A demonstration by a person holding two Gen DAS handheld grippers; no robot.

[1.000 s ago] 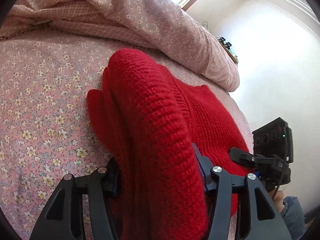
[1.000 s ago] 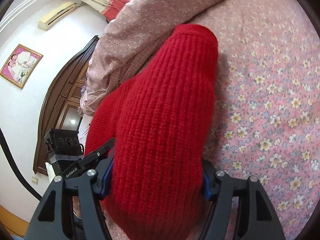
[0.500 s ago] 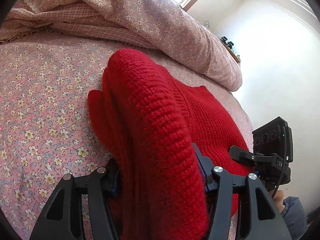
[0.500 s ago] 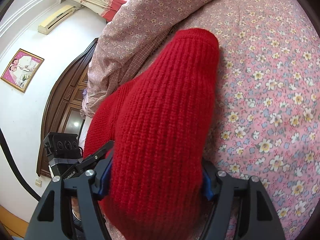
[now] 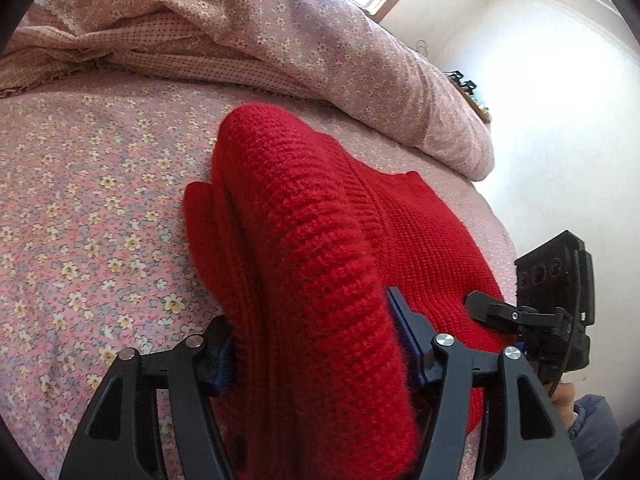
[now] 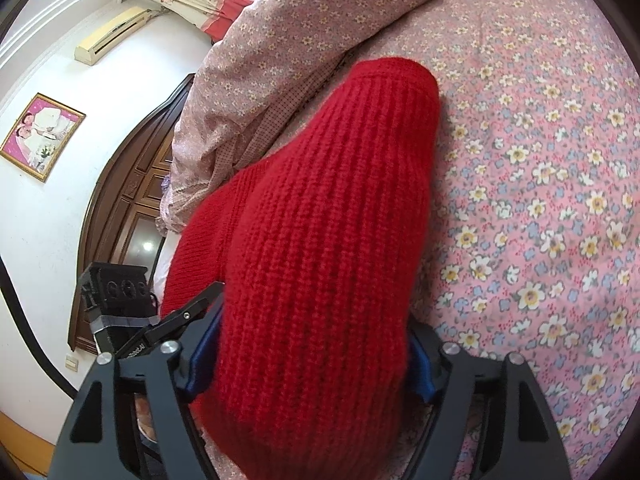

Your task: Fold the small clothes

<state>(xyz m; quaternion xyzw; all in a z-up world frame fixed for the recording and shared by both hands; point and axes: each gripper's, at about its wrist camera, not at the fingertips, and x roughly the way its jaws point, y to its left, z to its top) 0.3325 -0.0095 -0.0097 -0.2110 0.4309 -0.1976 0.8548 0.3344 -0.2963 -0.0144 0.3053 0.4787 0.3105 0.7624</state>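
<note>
A red knitted sweater lies on the flowered bed sheet, with a thick folded part running up between the fingers of each gripper. My left gripper has the red knit filling the space between its blue pads, and its jaws are opening. My right gripper holds another thick fold of the sweater; its jaws are opening too, and the knit still touches both pads. Each gripper shows at the edge of the other's view: the right gripper and the left gripper.
A bunched pink flowered duvet lies along the far side of the bed. The sheet stretches to the right of the sweater. A dark wooden headboard, a framed picture and a white wall stand at the left.
The jaws of both grippers stand slightly wider around the red knit. Neither the sweater nor the grippers have shifted otherwise.
</note>
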